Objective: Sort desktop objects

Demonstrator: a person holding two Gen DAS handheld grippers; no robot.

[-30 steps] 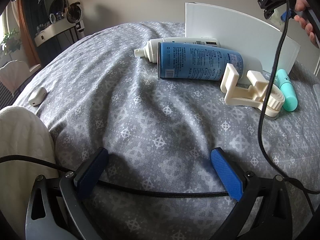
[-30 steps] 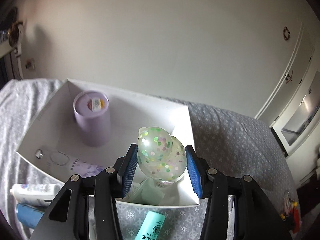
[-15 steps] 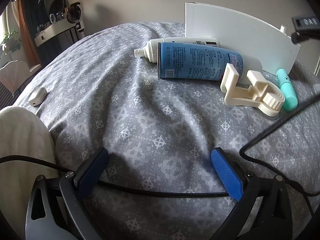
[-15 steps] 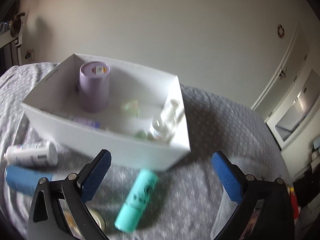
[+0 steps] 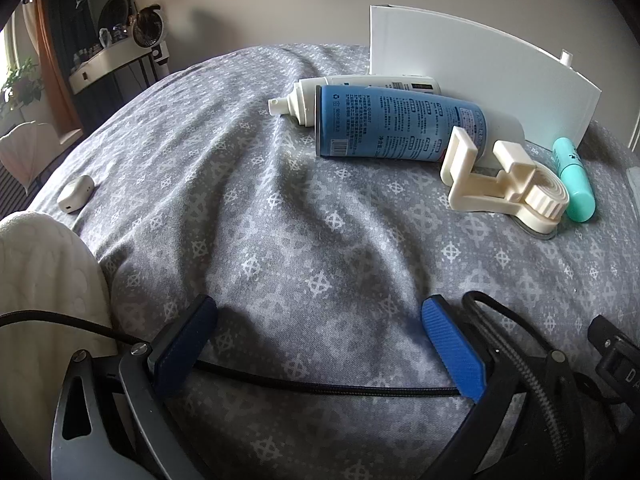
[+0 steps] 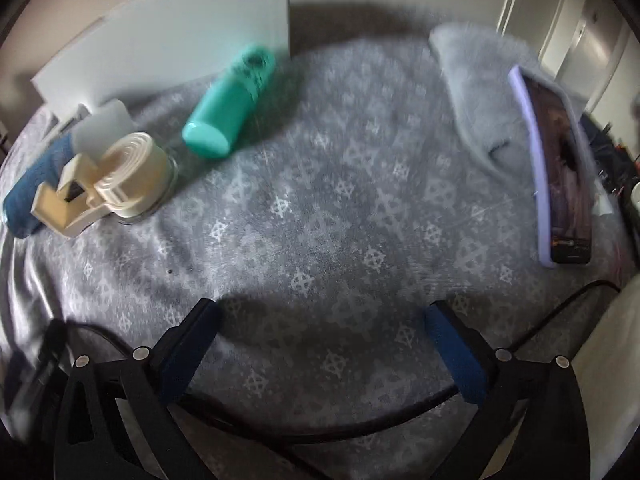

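On blue can (image 5: 396,128): unreadable print.

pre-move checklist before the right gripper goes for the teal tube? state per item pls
1. Right gripper empty, jaws wide: ok.
2. Left gripper empty, jaws wide: ok.
3. Teal tube lying free on the grey cover, top exposed: ok.
4. Space beside it: not ok, the cream holder lies close on one side and the white box wall stands just behind.
5. Black cable away from the tube: ok.
6. Room left in the box: cannot tell, only its outer wall shows.
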